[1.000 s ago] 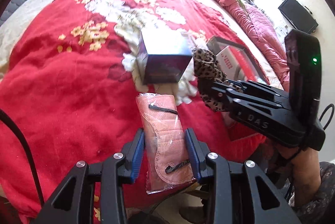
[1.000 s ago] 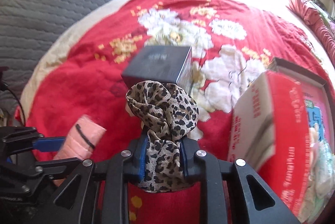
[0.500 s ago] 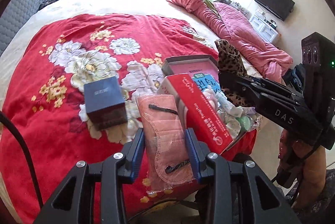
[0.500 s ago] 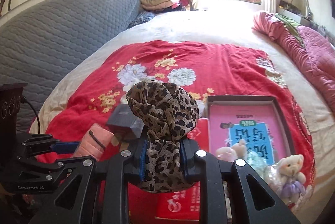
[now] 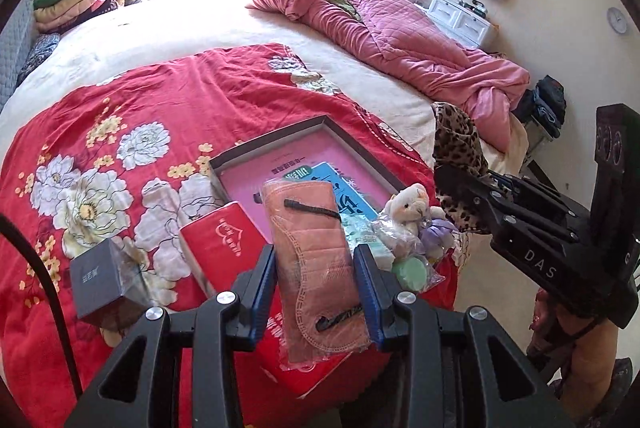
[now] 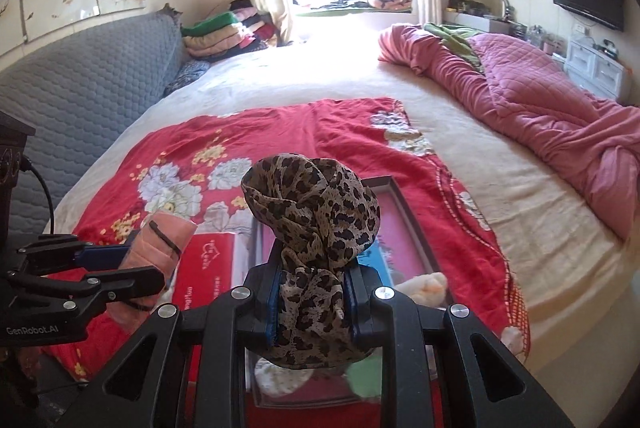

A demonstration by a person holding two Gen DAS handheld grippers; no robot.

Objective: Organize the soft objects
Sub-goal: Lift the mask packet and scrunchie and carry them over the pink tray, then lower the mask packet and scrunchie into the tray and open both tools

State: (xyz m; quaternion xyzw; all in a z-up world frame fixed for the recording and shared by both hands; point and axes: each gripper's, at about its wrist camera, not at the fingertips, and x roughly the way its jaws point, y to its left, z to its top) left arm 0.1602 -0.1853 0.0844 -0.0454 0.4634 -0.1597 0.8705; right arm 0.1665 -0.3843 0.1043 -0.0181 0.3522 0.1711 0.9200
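Note:
My left gripper is shut on a clear packet of pink face masks, held above the near end of an open dark-framed box on the red floral bedspread. My right gripper is shut on a knotted leopard-print scarf, also above that box. The box holds a small plush bear, a green round thing and wrapped items. From the left wrist view the right gripper is at the right with the scarf; the right wrist view shows the left gripper with the masks.
A red box lid leans by the box. A dark cube box sits left on the bedspread. A pink quilt lies bunched at the far right of the bed. Folded blankets are stacked by the window.
Both grippers have lifted and swung right with their loads, from over the dark cube box to above the open box. The room beyond the bed has come into view.

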